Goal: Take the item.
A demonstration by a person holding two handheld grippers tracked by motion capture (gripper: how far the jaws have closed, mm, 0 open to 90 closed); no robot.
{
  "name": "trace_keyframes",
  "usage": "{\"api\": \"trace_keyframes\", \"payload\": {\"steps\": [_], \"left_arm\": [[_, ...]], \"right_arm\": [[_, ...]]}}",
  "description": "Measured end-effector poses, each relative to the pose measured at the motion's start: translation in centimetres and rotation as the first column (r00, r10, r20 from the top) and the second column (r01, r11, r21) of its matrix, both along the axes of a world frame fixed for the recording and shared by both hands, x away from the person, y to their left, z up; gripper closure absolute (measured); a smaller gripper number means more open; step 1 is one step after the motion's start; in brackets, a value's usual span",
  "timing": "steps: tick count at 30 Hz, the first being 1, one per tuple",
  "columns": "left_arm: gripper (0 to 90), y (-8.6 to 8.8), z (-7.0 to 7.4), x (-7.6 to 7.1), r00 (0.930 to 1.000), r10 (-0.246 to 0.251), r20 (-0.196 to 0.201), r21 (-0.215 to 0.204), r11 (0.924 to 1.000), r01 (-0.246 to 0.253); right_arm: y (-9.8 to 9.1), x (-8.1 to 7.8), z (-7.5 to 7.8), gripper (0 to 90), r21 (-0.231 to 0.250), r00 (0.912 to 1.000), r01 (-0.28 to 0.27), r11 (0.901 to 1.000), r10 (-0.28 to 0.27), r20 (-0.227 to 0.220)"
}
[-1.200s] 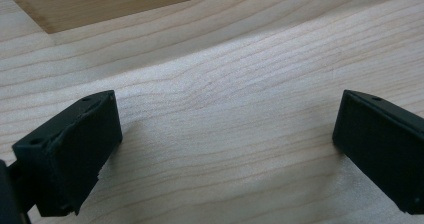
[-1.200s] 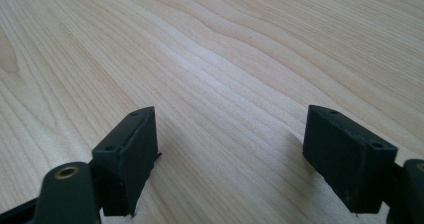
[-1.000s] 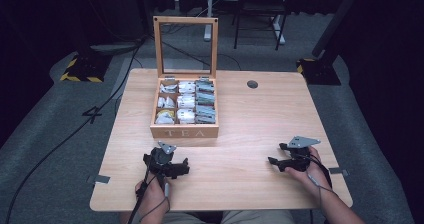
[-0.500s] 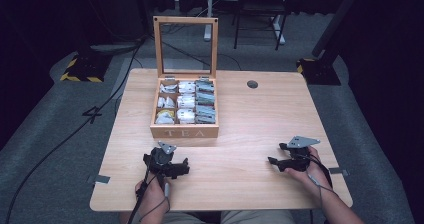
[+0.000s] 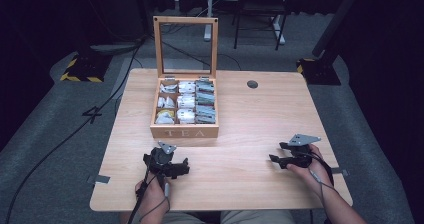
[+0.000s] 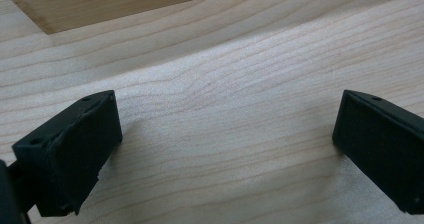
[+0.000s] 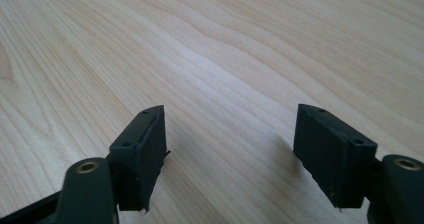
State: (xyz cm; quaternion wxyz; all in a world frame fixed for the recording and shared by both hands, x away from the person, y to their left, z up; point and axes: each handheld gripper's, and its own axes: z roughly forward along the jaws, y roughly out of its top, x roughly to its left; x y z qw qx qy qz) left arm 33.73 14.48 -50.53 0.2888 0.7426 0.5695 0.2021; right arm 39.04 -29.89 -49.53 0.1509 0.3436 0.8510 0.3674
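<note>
Nothing has shifted since the earlier frames: your left gripper [image 5: 172,168] and right gripper [image 5: 281,158] rest low on the near part of the worktop [image 5: 250,119], well apart, each with its jaws spread wide over bare wood and nothing between them. Beyond your left gripper, near the worktop's middle, stands the wooden box [image 5: 185,131] lettered TEA, its glass-paned lid [image 5: 185,46] upright at the far side. Its compartments hold rows of tea bags [image 5: 187,102], white at the left and middle, grey-green at the right.
</note>
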Motion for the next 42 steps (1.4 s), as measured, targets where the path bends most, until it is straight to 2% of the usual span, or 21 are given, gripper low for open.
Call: {"api": "trace_keyframes", "payload": {"steps": [3, 4, 10, 11, 12, 14, 15, 22, 28, 35, 42], "left_arm": [[0.0, 0.0, 0.0, 0.0, 1.0, 0.0, 0.003, 0.003, 1.0, 0.0], [0.0, 0.0, 0.0, 0.0, 1.0, -0.001, 0.002, 0.004, 1.0, 0.001], [0.0, 0.0, 0.0, 0.0, 1.0, 0.0, 0.003, 0.003, 1.0, 0.0], [0.0, 0.0, 0.0, 0.0, 1.0, 0.0, 0.003, 0.004, 1.0, 0.0], [0.0, 0.0, 0.0, 0.0, 1.0, -0.001, 0.002, 0.004, 1.0, 0.001], [0.0, 0.0, 0.0, 0.0, 1.0, 0.0, 0.003, 0.005, 1.0, 0.0], [0.0, 0.0, 0.0, 0.0, 1.0, -0.001, 0.002, 0.004, 1.0, 0.001], [0.0, 0.0, 0.0, 0.0, 1.0, -0.001, 0.002, 0.003, 1.0, 0.001], [0.0, 0.0, 0.0, 0.0, 1.0, -0.003, 0.001, 0.003, 1.0, 0.003], [0.0, 0.1, 0.0, -0.1, 0.9999, -0.013, 0.003, 0.004, 0.9999, 0.013], [0.0, 0.1, 0.0, -0.1, 0.9999, -0.013, 0.003, 0.006, 0.9999, 0.013]], "right_arm": [[0.4, 0.1, 1.1, 30.1, -0.015, 0.9999, -0.01, 0.9998, 0.009, -0.01], [0.6, 0.3, 1.8, 30.1, 0.01, 0.9998, -0.011, 0.9999, 0.011, -0.019], [1.0, 0.9, 3.2, 30.8, 0.028, 0.9998, -0.01, 0.9996, 0.01, -0.017], [1.0, 1.0, 3.5, 31.0, 0.036, 0.9998, -0.011, 0.9993, 0.012, -0.017], [0.9, 0.9, 4.5, 31.2, 0.077, 0.9998, -0.014, 0.9969, 0.015, -0.012], [0.9, 0.9, 4.9, 31.2, 0.092, 0.9998, -0.015, 0.9956, 0.016, -0.009], [1.0, 0.8, 5.7, 31.3, 0.117, 0.9996, -0.026, 0.9928, 0.026, 0.008], [1.6, 1.0, 7.3, 32.4, 0.118, 0.9983, -0.053, 0.9915, 0.05, 0.03], [2.6, 2.1, 8.5, 37.2, 0.143, 0.997, -0.078, 0.9867, 0.077, 0.006], [3.8, 3.8, 9.8, 37.0, 0.122, 0.9962, -0.087, 0.9888, 0.085, 0.017], [5.3, 5.3, 11.0, 37.0, 0.092, 0.9941, -0.099, 0.9908, 0.094, 0.054]]}}
